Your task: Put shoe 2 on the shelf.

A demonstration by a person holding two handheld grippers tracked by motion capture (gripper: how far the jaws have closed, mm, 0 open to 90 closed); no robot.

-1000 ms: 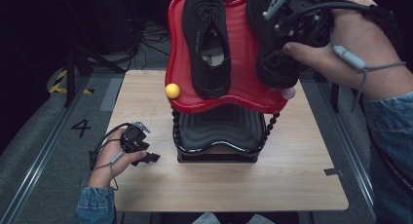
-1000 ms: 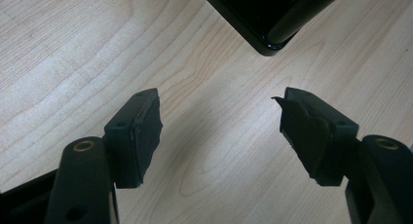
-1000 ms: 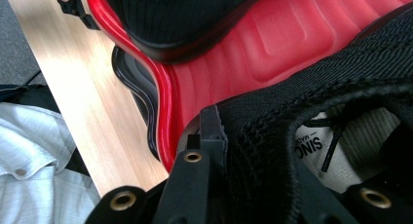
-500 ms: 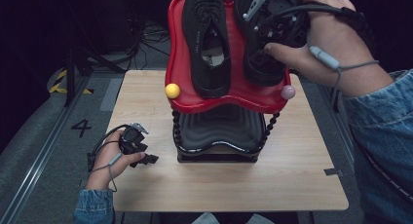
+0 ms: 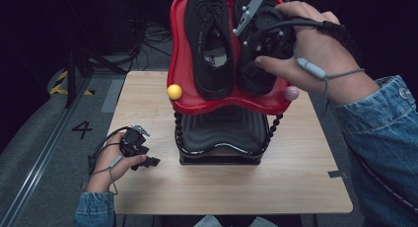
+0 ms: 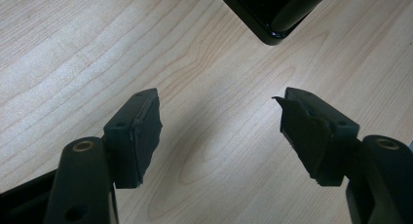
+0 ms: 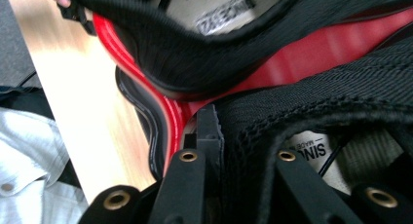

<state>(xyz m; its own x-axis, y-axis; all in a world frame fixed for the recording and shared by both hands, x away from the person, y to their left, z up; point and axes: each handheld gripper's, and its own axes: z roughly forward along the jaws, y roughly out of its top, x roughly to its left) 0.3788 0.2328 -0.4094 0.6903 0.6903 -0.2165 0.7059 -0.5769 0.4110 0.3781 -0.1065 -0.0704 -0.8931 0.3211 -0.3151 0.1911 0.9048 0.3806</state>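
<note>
Resting low on the wooden table [image 5: 148, 94] at the person's near left, the left gripper [image 5: 143, 157] has its jaws spread wide over bare wood; in its own view the two black pads [image 6: 141, 131] stand well apart with nothing between them, and only a dark corner of the stand's base [image 6: 268, 19] shows beyond them. That hand lies palm down, idle, well apart from the shoes. Farther off and higher, the right gripper [image 7: 238, 136] is the one at work: in its own view one jaw sits outside the heel wall of the right shoe [image 7: 341, 97] and the other reaches inside the opening, so the jaws look pinched on the heel collar, though how firmly I cannot tell. From the high view the right hand [image 5: 315, 54] comes in from the right with the wrist raised, wrapped over the gripper above the shoe's heel. The right shoe [image 5: 259, 54] lies on the red tray [image 5: 222, 104] atop the stand, its long axis running away from the person, heel nearest and toe at the far end, just beside the left shoe [image 5: 209, 44], which lies parallel. The next move turns on that axis: with the grip at the near heel, any lift or shift would probably pivot the toe, and the neighbouring shoe leaves little room sideways.
</note>
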